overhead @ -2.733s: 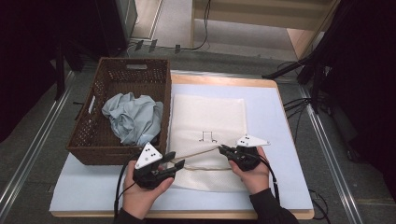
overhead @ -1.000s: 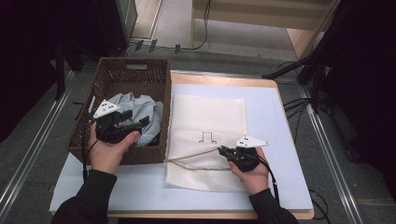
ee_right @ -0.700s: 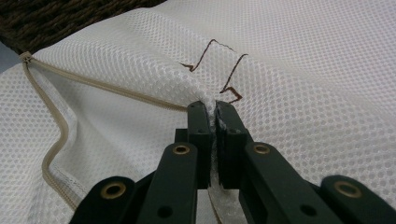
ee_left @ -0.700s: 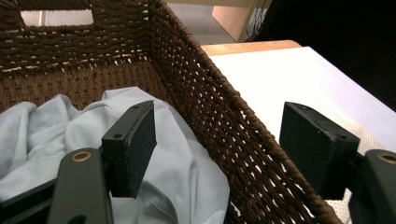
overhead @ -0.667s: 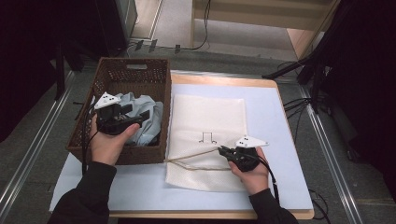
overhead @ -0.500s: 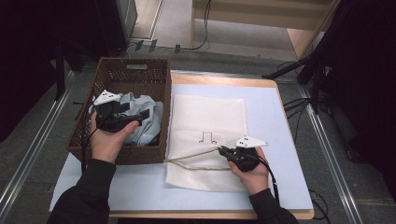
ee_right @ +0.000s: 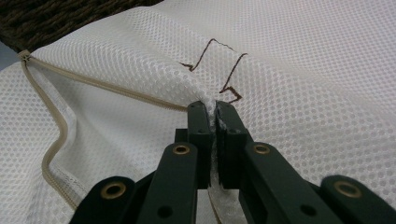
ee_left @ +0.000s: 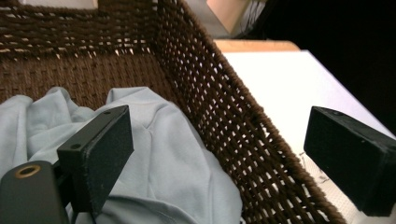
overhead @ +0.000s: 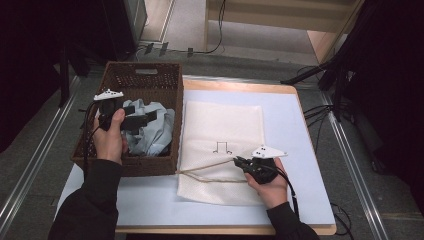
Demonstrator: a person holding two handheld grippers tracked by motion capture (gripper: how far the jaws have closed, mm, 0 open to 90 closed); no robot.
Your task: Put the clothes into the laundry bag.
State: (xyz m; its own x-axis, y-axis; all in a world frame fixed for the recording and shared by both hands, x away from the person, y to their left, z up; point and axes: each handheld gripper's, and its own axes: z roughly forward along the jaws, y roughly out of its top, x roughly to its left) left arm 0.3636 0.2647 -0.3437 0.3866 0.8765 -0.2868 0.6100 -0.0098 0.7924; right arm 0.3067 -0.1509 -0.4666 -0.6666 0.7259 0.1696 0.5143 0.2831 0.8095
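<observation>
A brown wicker basket (overhead: 145, 80) (ee_left: 224, 107) stands at the table's left with a crumpled light-blue garment (overhead: 150, 135) (ee_left: 173, 154) inside. My left gripper (overhead: 144, 120) (ee_left: 224, 140) hovers over that garment, pointing right. Its jaws have just been opening and stand wide; they press on nothing, with the cloth and the basket wall beyond them. A white mesh bag (overhead: 220, 125) (ee_right: 303, 70) lies flat beside the basket, with a beige zipper (overhead: 210, 167) (ee_right: 93, 81). My right gripper (overhead: 236, 161) (ee_right: 215, 112) is shut on a pinch of the bag's top layer by a brown stitched mark (ee_right: 219, 65).
The bag and basket rest on a pale blue mat (overhead: 290, 115) over a wooden tabletop. Metal rails (overhead: 350, 150) run along both sides of the table. Black cables (overhead: 320, 110) lie on the floor at the right.
My left hand left the bag's zipper edge, crossed into the basket, and has drifted a little farther back over the garment with its jaws spreading. The right gripper has kept still on the mesh.
</observation>
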